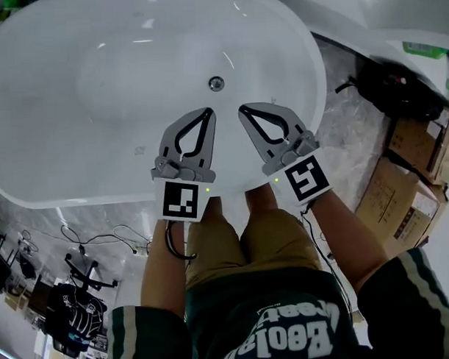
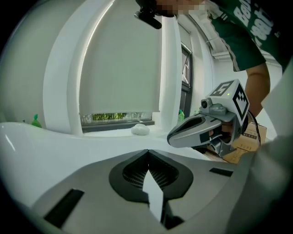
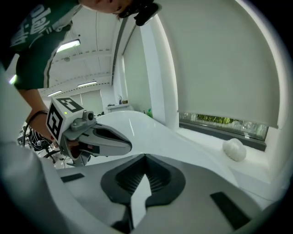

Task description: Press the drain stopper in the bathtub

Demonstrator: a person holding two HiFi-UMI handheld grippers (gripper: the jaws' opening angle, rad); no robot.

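Note:
A white oval bathtub (image 1: 312, 58) fills the upper head view. Its round metal drain stopper (image 1: 216, 83) sits in the tub floor, bare and untouched. My left gripper (image 1: 208, 110) and right gripper (image 1: 242, 108) hang side by side above the tub's near part, tips pointing toward the stopper and well short of it. Both are shut with nothing between the jaws. The left gripper view shows its own jaws (image 2: 148, 151) closed tip to tip, with the right gripper (image 2: 170, 136) beside them. In the right gripper view its jaws (image 3: 145, 156) are closed too, the left gripper (image 3: 130, 147) alongside.
Cardboard boxes (image 1: 408, 183) and a black bag (image 1: 394, 84) lie on the floor right of the tub. An office chair (image 1: 78, 302) and cables sit at the lower left. A white lump (image 2: 140, 130) rests on the window sill beyond the tub.

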